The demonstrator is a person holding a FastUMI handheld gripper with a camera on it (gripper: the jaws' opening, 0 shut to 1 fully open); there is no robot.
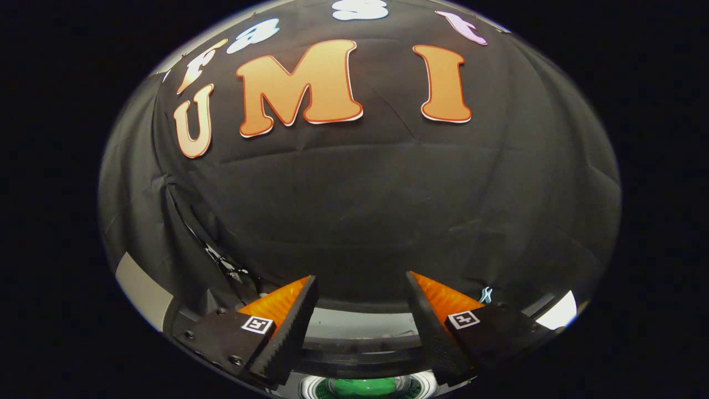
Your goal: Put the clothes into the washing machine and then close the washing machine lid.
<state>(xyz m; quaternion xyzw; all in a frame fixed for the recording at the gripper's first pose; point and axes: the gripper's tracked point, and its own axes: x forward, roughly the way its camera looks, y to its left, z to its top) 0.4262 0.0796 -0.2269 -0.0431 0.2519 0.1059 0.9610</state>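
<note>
- Gripper (363, 280) hung w/ its two fingers spread wide apart, nothing held between them; the gap showed just black cloth and machine top.
- Fingers (291, 327) were black w/ ribbed inner faces and orange outer sides; each carried a small square black-and-white marker. Their bases were cut off low down, so the body behind them couldn't be seen.
- Washing machine (360, 332) sat just below and ahead of the fingers: a pale grey band of its top ran between them, w/ darker ridged bands nearer the camera. Most of it was cut off; the overall shape was hard to read.
- Drum opening (363, 385) was only a sliver at the very bottom, ringed in white/silver, between the finger bases.
- Clothes (363, 387): sth bright green showed inside that opening, prob. fabric, but too little was visible to be sure what garment it was.
- Lid: couldn't tell which part was the lid, nor how it stood.
- Booth wall (360, 210) of black cloth stood beyond the fingers, creased, w/ a seam or fold to one side.
- Wires (224, 260), thin and tangled, hung by that fold; too small to make out more.
- Pale patches (556, 310) flanked the machine at both sides, bright and blurred; couldn't say what they were.
</note>
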